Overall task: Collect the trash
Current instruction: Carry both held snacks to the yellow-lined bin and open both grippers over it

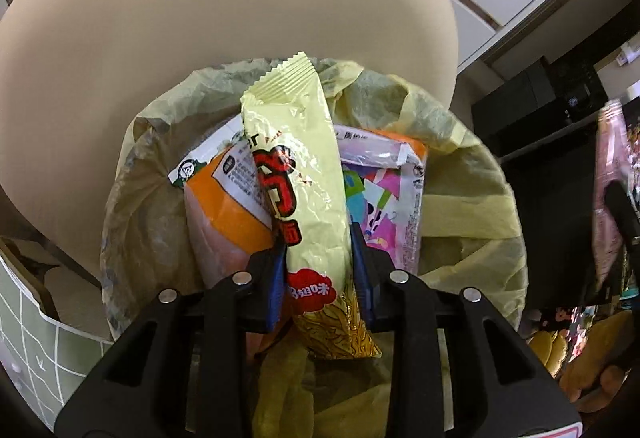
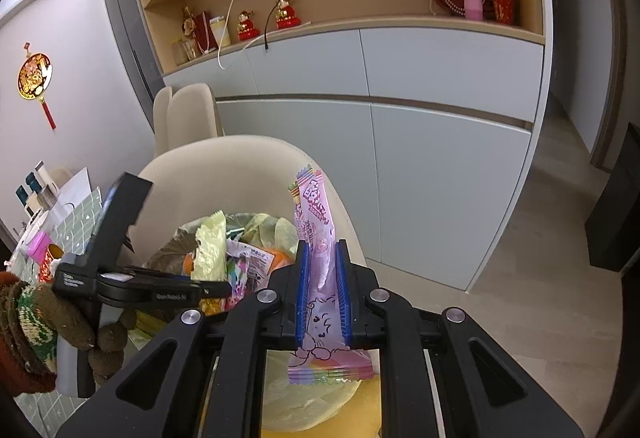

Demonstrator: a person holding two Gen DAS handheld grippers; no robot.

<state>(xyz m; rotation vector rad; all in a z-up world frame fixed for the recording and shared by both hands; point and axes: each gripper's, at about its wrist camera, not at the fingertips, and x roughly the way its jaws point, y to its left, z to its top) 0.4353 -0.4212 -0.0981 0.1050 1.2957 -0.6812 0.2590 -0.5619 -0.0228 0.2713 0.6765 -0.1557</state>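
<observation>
Left gripper (image 1: 320,258) clamped on pale yellow snack wrapper (image 1: 304,173), centre frame, directly over yellow-lined trash bin (image 1: 472,222) already holding orange packet (image 1: 224,209). Right gripper (image 2: 322,294) pinching pink candy wrapper (image 2: 316,262) upright, lower centre, just beside bin.

A glossy, crinkled pale-yellow foil snack wrapper (image 1: 308,173) lies at twelve o'clock over a thin, matt, wrinkled yellow plastic bin liner (image 1: 472,222).

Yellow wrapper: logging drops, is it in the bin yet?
Not yet: the left gripper holds the yellow wrapper above the bin.
</observation>
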